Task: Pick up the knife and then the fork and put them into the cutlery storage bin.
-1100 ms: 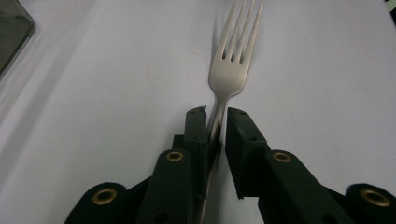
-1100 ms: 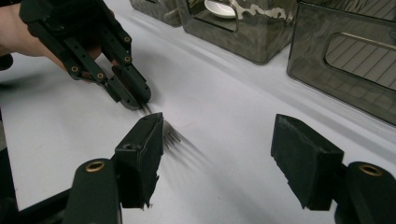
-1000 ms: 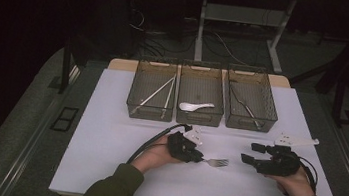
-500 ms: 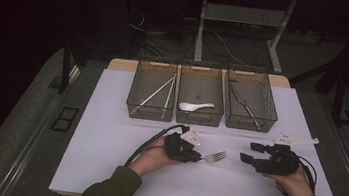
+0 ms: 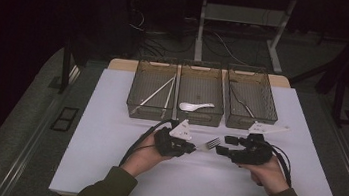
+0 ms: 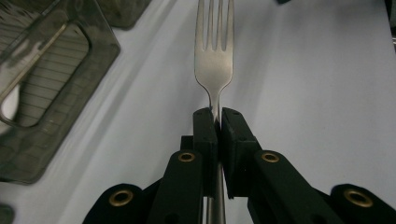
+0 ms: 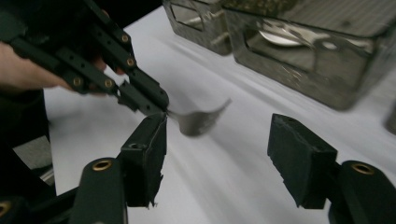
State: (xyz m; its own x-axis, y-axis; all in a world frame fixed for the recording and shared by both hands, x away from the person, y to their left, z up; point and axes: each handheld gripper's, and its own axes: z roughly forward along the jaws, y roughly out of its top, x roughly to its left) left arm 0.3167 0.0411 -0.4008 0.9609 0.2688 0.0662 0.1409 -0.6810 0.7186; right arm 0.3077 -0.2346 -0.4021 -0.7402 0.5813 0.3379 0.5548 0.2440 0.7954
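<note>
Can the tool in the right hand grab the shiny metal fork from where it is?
Probably yes. The right tool is open, and the silver metal fork, clamped by the left tool, sticks out toward it with nothing between.

Grip: my left gripper (image 6: 217, 122) is clamped tight on the fork (image 6: 214, 60), pads pinching its neck just below the head.
Fork: I see it straight up from the jaws, tines at top edge, handle running down between the arms.
Left of fork: grey mesh basket (image 6: 56, 93), handle cutout facing me.
Under fork: white table (image 6: 317, 79), bare to its right.
</note>
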